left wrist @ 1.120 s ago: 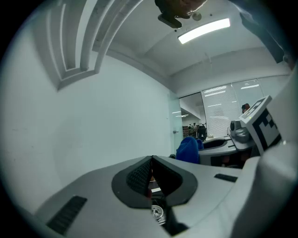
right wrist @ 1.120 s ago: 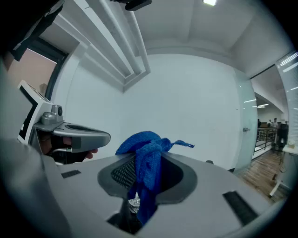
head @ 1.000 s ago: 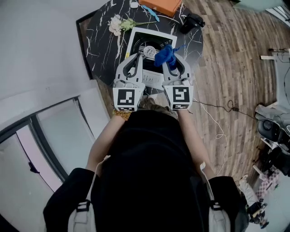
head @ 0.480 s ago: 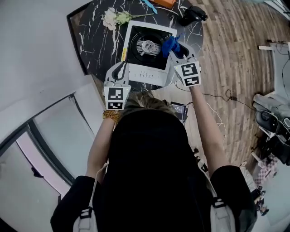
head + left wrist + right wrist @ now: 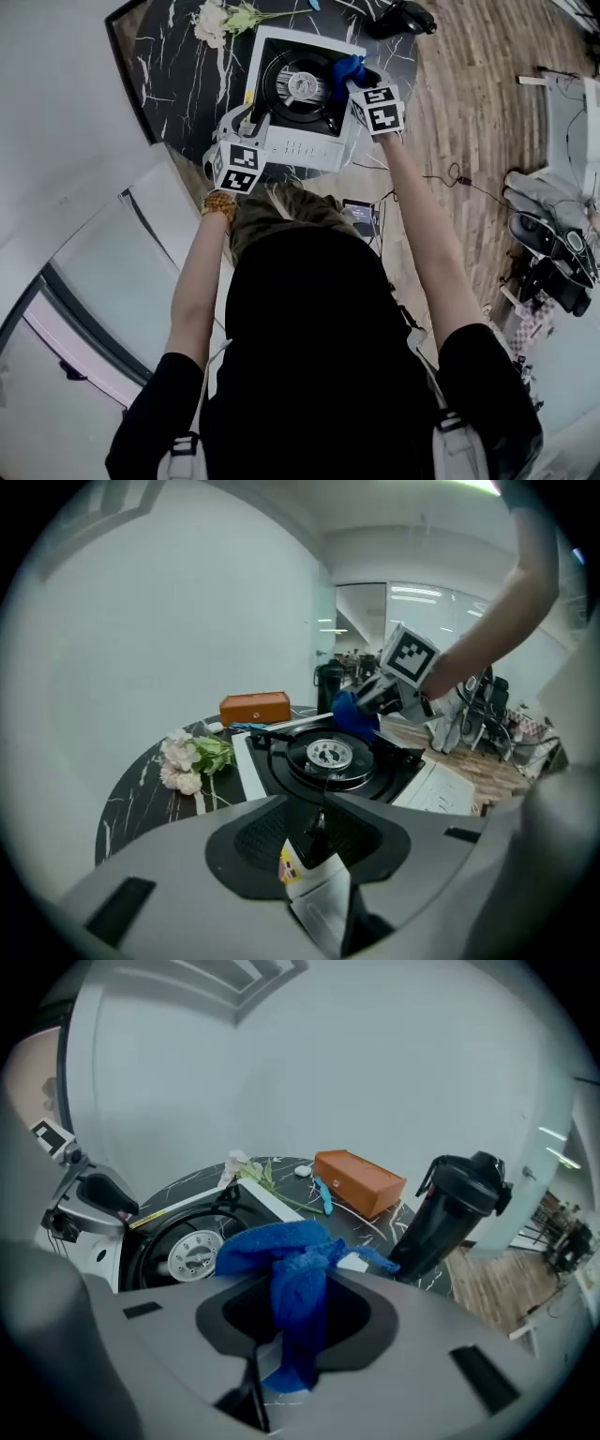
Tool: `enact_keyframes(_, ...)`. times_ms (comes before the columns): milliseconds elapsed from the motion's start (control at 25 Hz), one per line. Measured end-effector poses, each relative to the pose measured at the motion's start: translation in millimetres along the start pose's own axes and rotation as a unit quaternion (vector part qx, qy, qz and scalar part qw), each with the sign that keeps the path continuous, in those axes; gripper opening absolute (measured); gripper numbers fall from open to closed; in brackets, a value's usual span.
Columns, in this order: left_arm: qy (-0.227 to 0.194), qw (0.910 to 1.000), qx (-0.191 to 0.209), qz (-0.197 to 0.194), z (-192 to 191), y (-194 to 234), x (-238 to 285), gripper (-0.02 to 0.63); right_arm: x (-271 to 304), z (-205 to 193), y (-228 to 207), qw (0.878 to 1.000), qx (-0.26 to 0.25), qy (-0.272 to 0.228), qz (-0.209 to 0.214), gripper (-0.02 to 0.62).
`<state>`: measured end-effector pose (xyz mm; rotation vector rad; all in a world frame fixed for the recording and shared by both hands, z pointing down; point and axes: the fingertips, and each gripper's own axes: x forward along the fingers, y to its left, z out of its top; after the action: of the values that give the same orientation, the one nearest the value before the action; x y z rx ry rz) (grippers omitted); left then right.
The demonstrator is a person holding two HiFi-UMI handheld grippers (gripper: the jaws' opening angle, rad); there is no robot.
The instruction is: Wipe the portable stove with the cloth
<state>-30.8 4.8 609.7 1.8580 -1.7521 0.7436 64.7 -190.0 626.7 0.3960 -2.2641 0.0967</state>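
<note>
The portable stove is white with a black burner top and sits on a black marbled table. My right gripper is shut on a blue cloth, which hangs over the stove's right rear part. The right gripper view shows the cloth bunched between the jaws, with the burner just beyond. My left gripper is at the stove's left front corner. Its jaws have just been opening, and the stove's white edge with a yellow label shows in the gap between them.
White flowers lie left of the stove. An orange box, a blue stick and a black flask stand behind it. Cables trail over the wooden floor to the right. A white wall is on the left.
Both grippers came down from in front of the person onto the stove. The left one went to the stove's left front corner and its jaws parted. The right one carried the cloth over the burner side.
</note>
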Motion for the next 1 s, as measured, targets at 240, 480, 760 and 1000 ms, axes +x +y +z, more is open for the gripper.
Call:
enact_keyframes(240, 0.051, 0.9925, 0.090, -0.064, -4, -20, 24, 0.093, 4, -2, 10, 0.998, -0.041, 0.036, -0.014, 0.094)
enact_keyframes(480, 0.093, 0.9877, 0.108, -0.065, -6, -24, 27, 0.052, 4, -7, 26, 0.992, -0.102, 0.066, 0.034, 0.084)
enact_keyframes(760, 0.104, 0.9881, 0.091, -0.067, -7, -23, 29, 0.051, -11, -20, 48, 0.983, -0.148, 0.088, 0.068, 0.066)
enact_keyframes(1000, 0.129, 0.9846, 0.085, -0.082, -8, -22, 29, 0.048, -29, -42, 89, 0.975, -0.142, 0.098, 0.141, 0.067)
